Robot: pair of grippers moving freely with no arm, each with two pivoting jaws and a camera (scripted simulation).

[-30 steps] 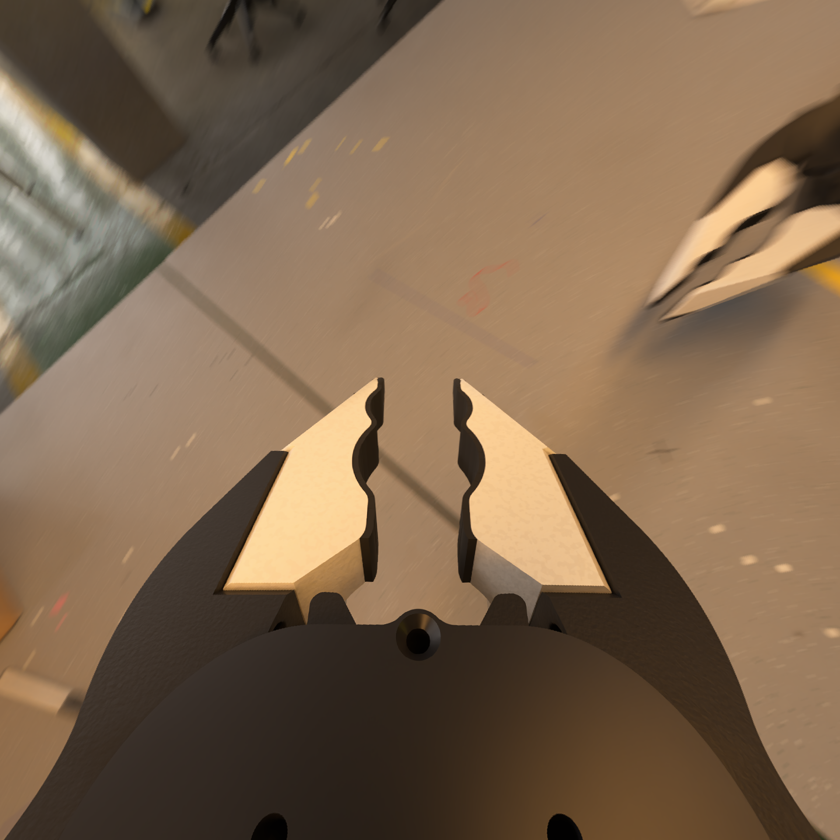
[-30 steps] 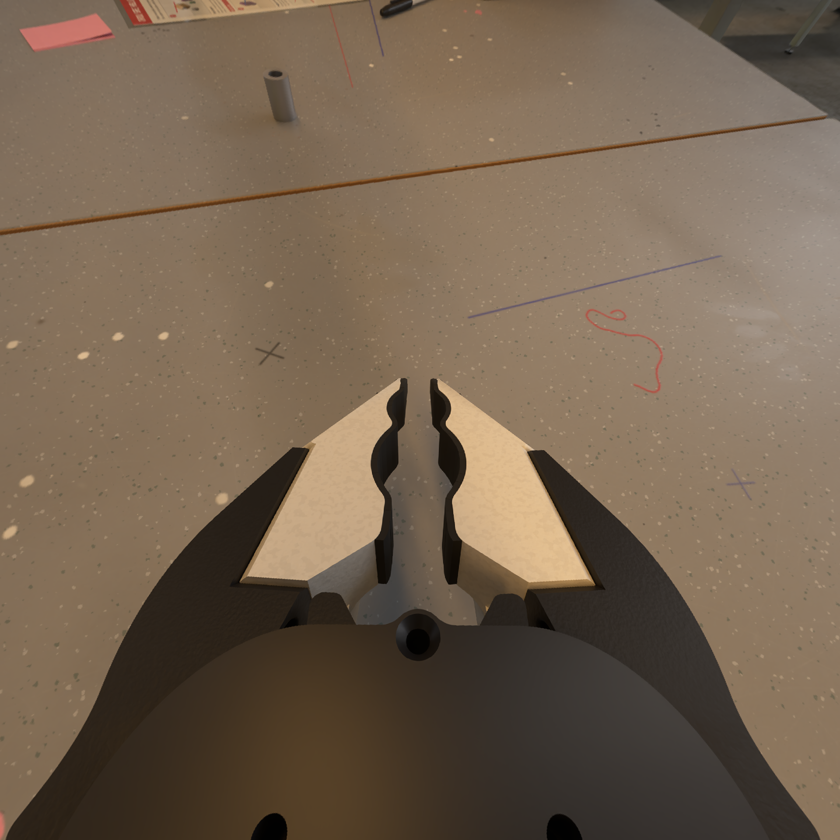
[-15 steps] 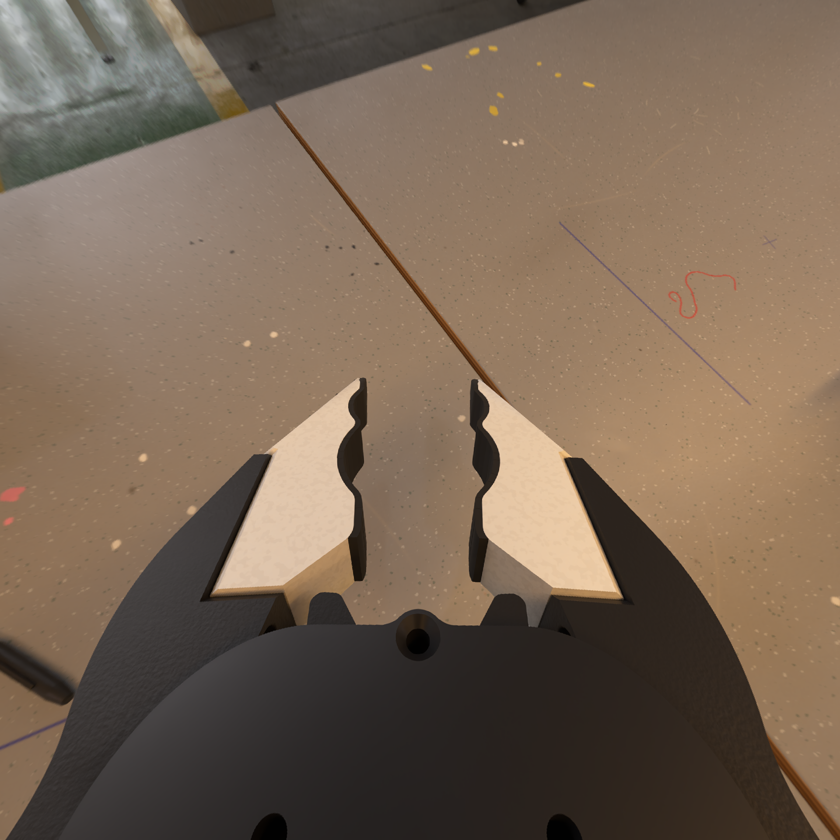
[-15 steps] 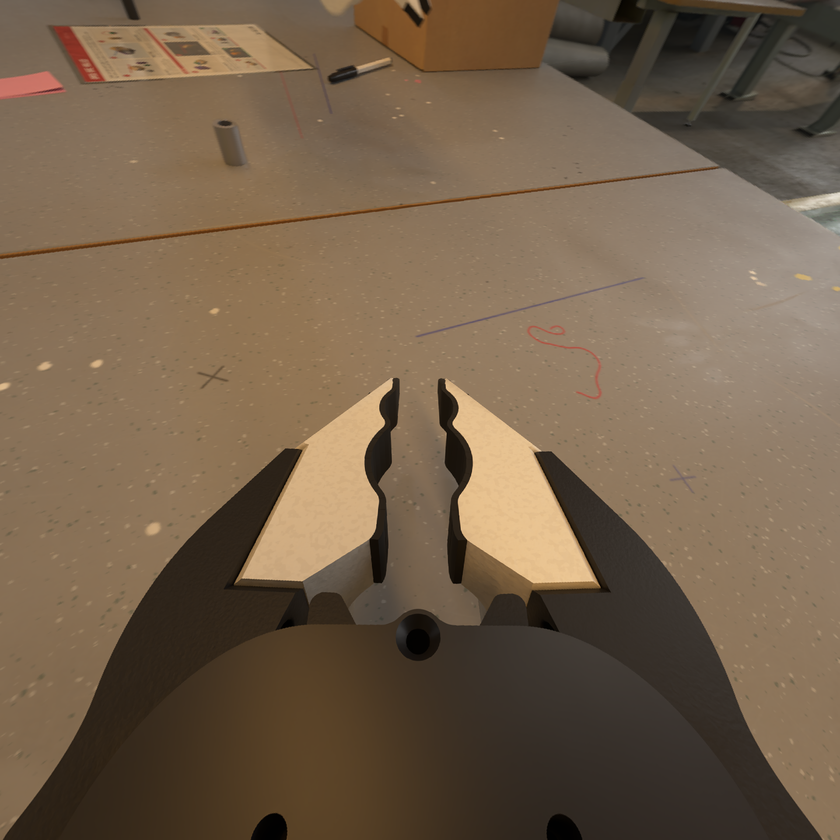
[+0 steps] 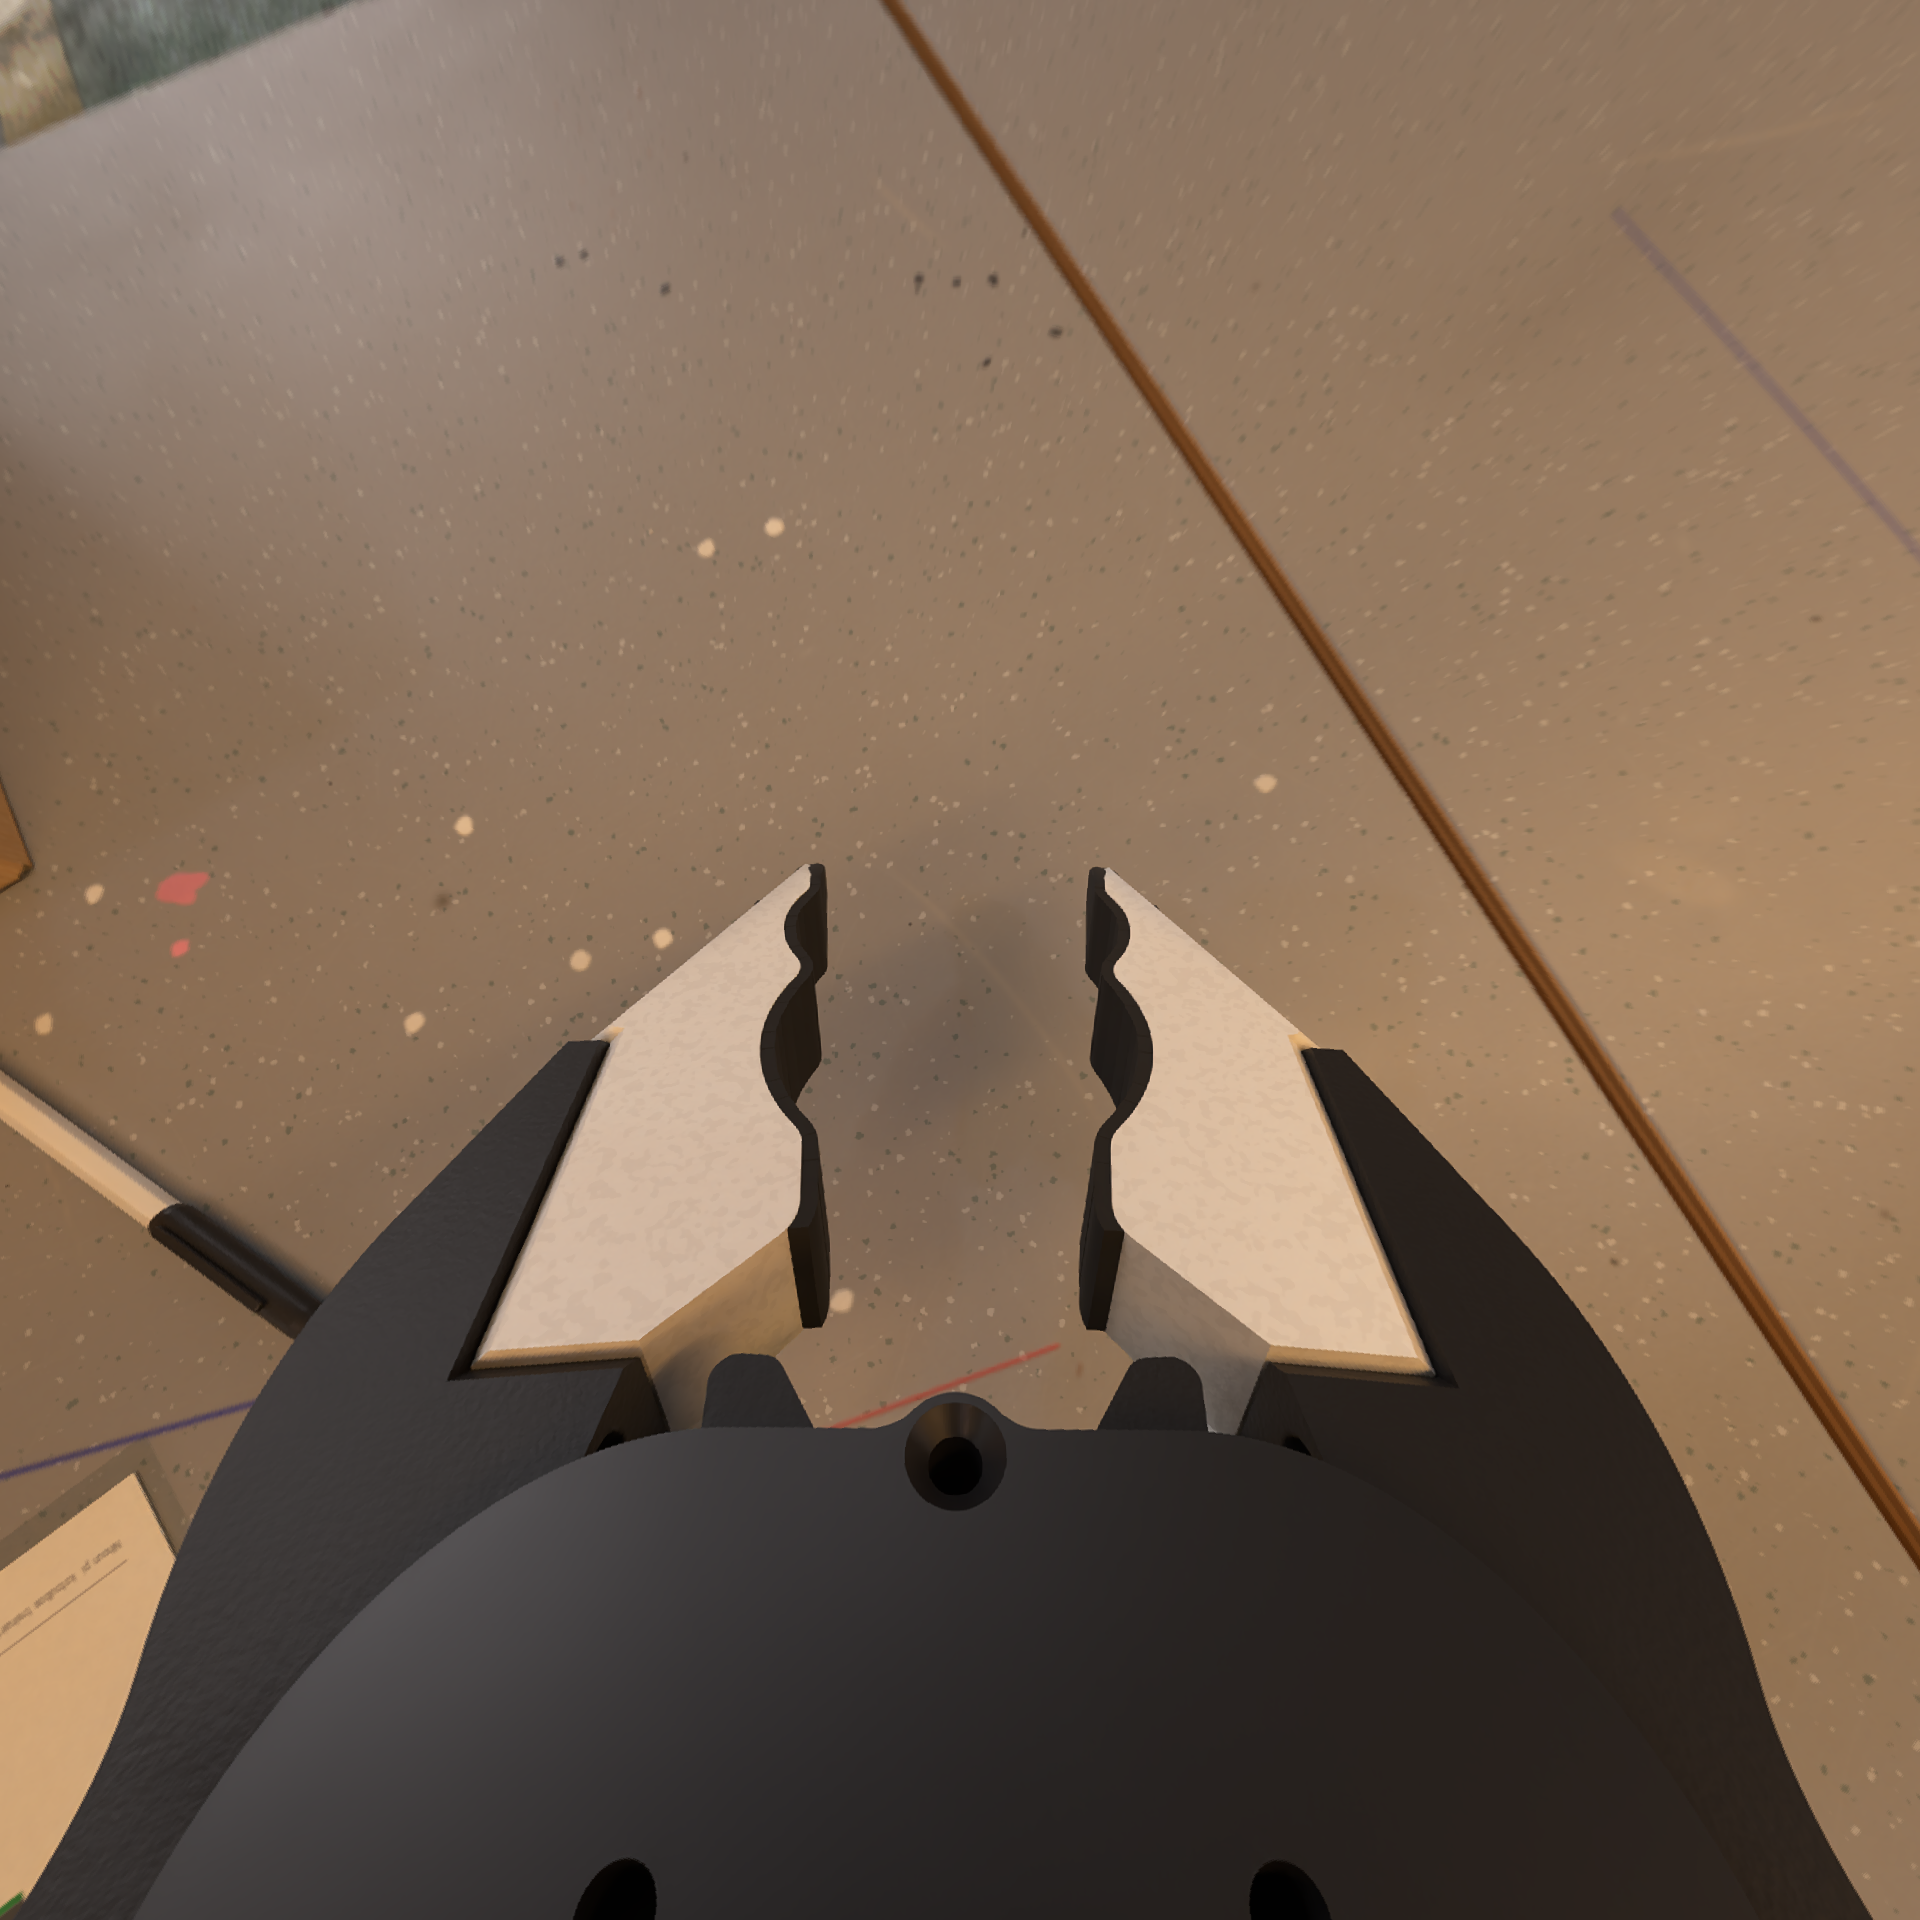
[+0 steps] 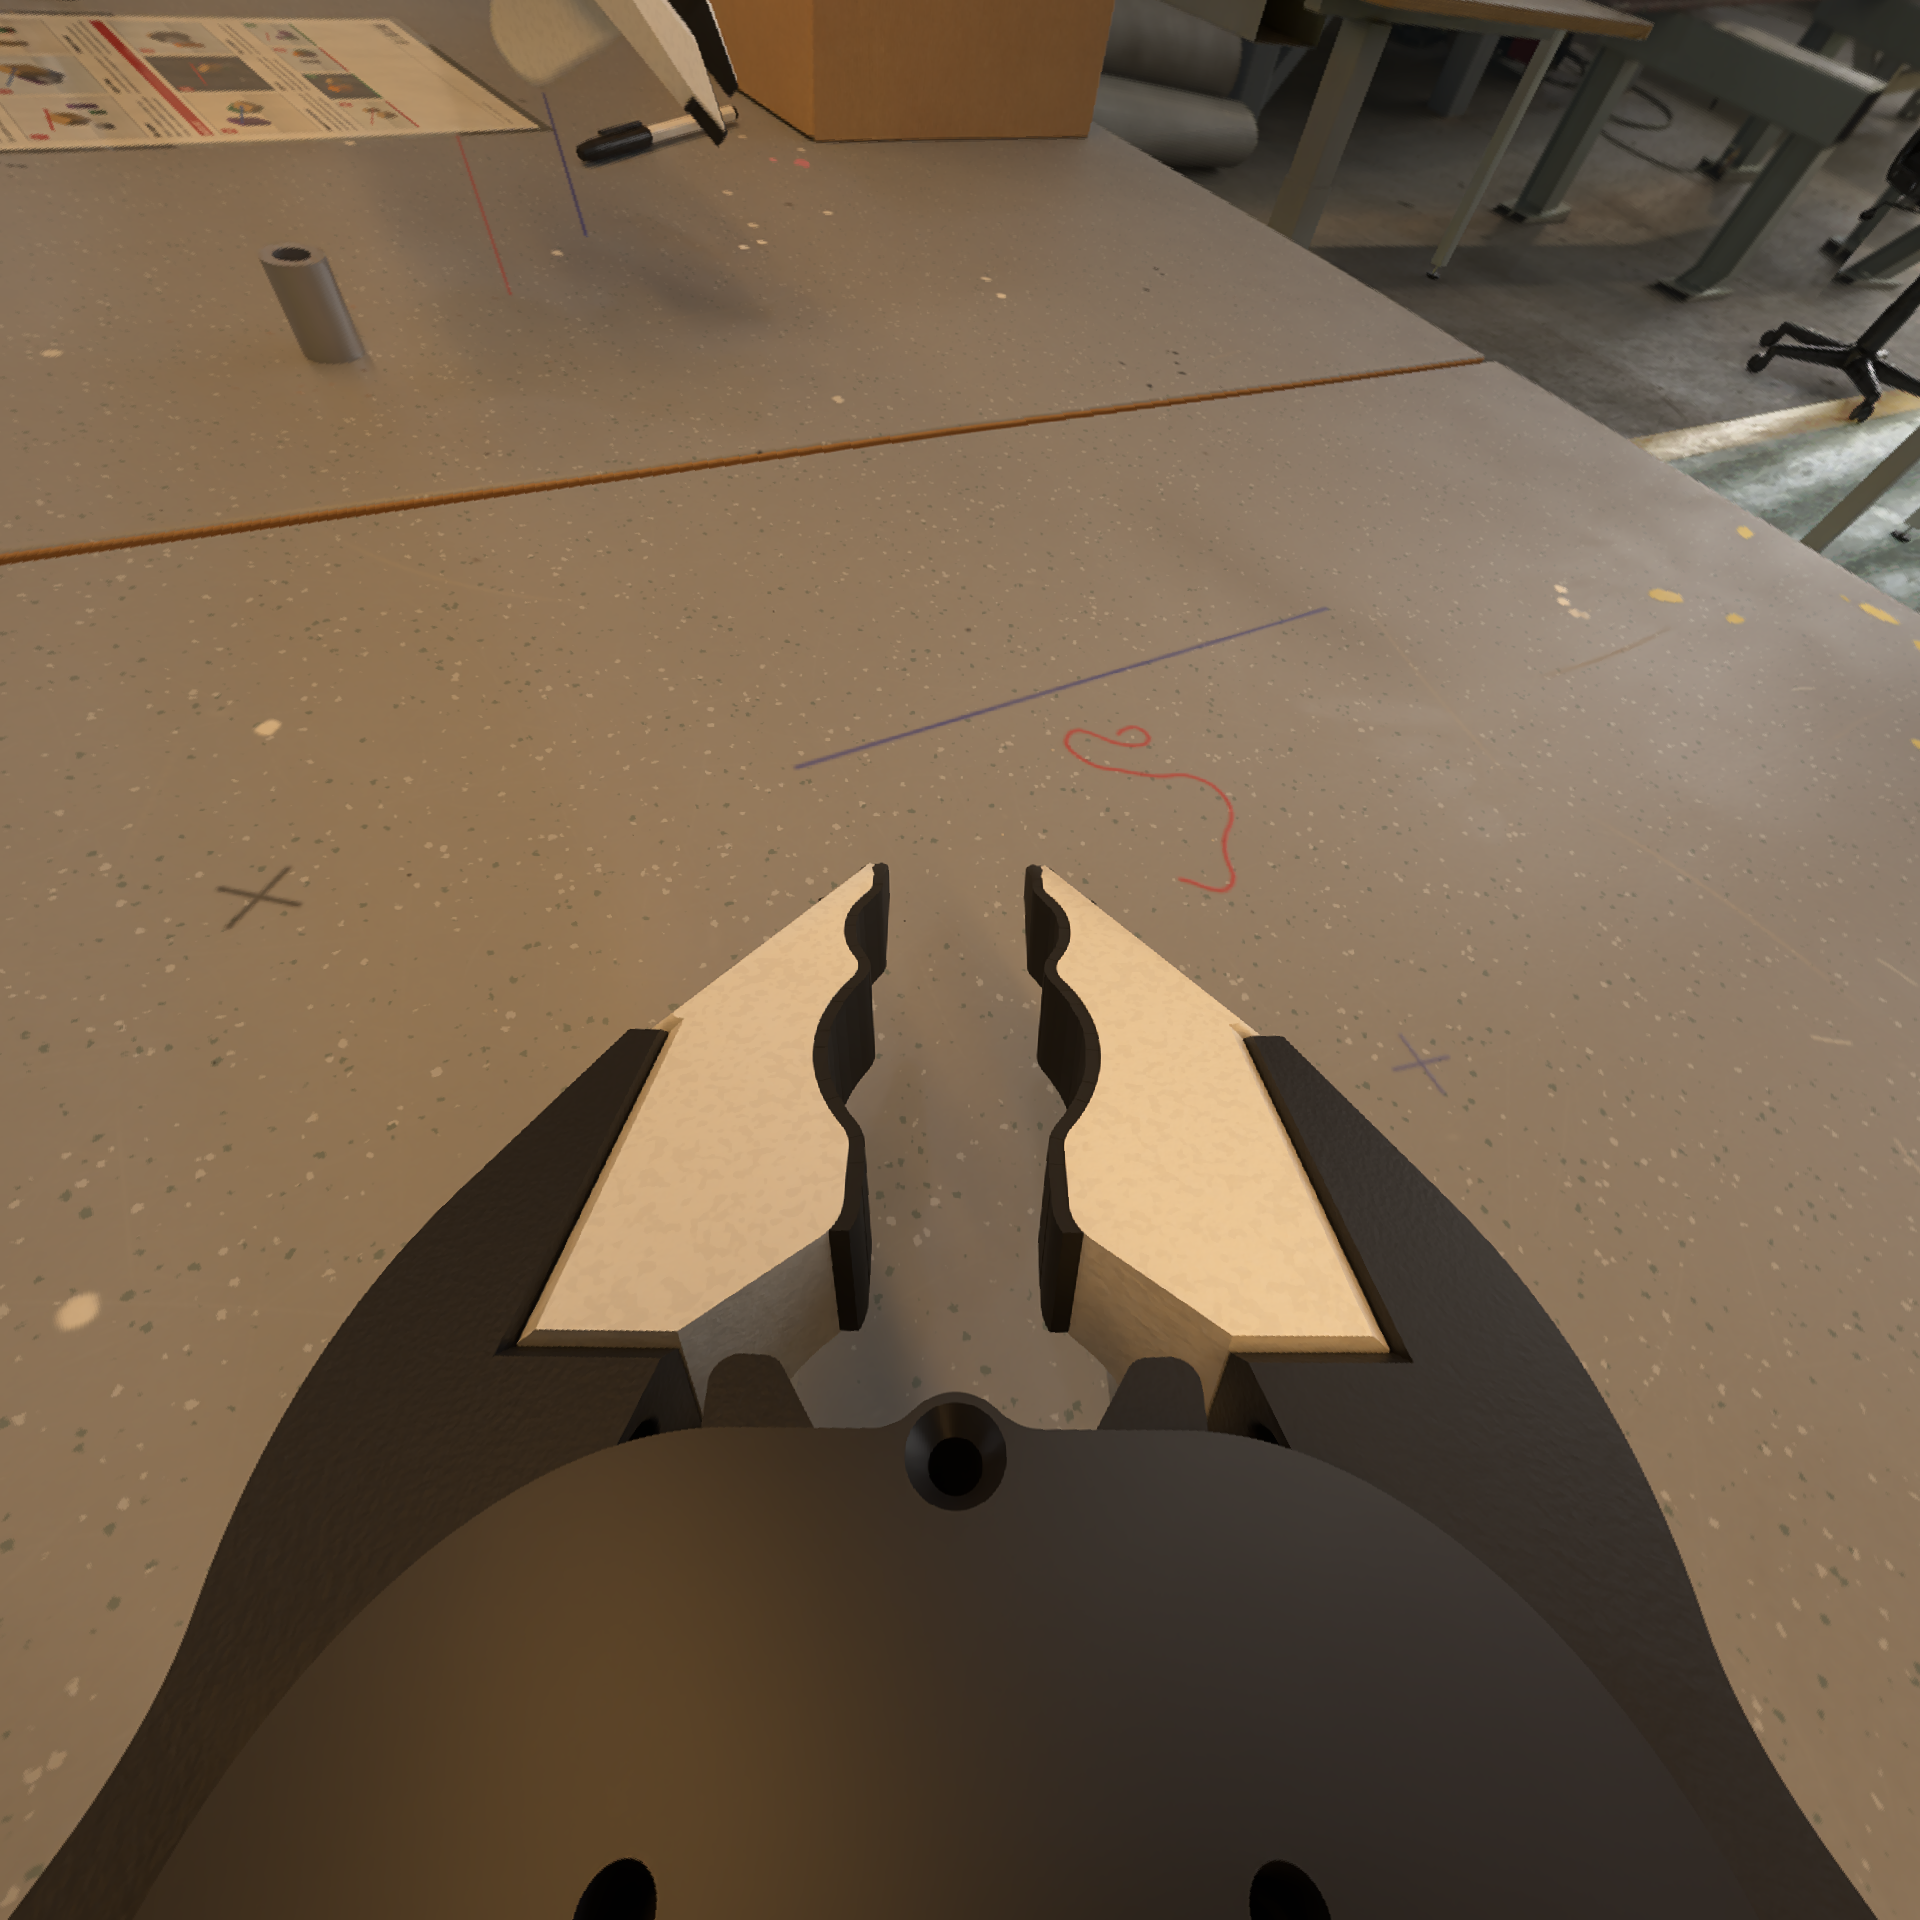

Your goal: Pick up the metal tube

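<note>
Left tongs (image 5: 954, 883): your jaws stand wide apart, empty, over bare surface (image 5: 520, 520).
Right tongs (image 6: 956, 878): parted less, empty.
Tube (image 6: 312, 303): upright, far ahead-left.

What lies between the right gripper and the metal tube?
In the right wrist view, only bare tabletop, crossed by an orange seam, separates the right gripper from the upright metal tube.

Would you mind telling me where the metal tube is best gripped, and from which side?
Grip the metal tube around its smooth round wall near mid-height, fingers on opposite sides, coming in level from the side. It stands upright on the table, open end up, and the space around it looks free.
</note>
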